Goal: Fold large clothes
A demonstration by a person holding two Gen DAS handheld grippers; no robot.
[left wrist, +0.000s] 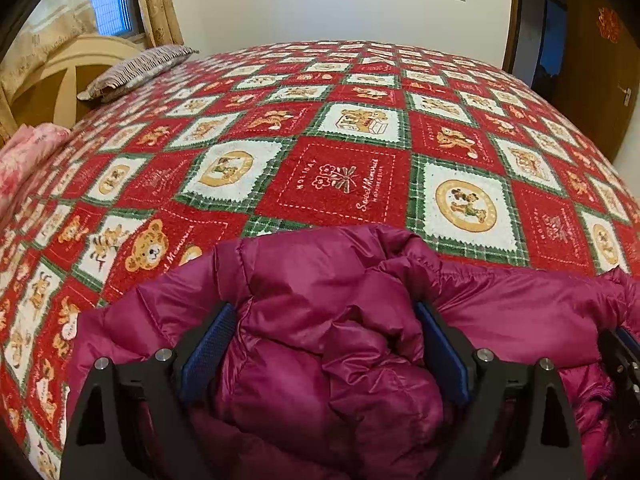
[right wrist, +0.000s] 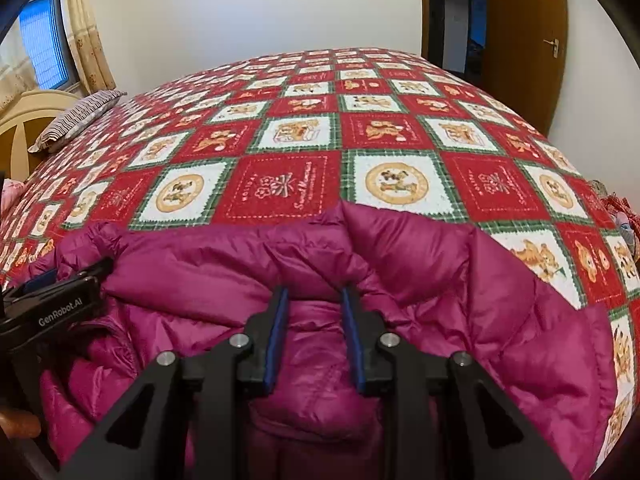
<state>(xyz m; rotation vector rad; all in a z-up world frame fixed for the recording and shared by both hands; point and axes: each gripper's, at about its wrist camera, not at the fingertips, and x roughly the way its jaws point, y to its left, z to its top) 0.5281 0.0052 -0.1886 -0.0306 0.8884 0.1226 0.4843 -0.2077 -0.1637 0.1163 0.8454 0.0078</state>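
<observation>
- Left gripper (left wrist: 324, 344): we see its jaws spread wide, a thick bunch of the magenta down jacket (left wrist: 304, 320) bulging between the blue pads; whether they pinch it we cannot tell.
- Right gripper (right wrist: 314, 332): jaws narrower, a ridge of jacket between them, seemingly pinched, probably to carry that edge over.
- The jacket lies at the near edge of the patchwork bedspread (left wrist: 340, 152); the striped pillow (left wrist: 136, 68) sits well beyond it.

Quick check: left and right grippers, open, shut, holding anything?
Left gripper: open wide, bunched magenta down jacket between its fingers, not clamped.
Right gripper: narrower, jacket fabric between the pads; grip cannot be told.
</observation>
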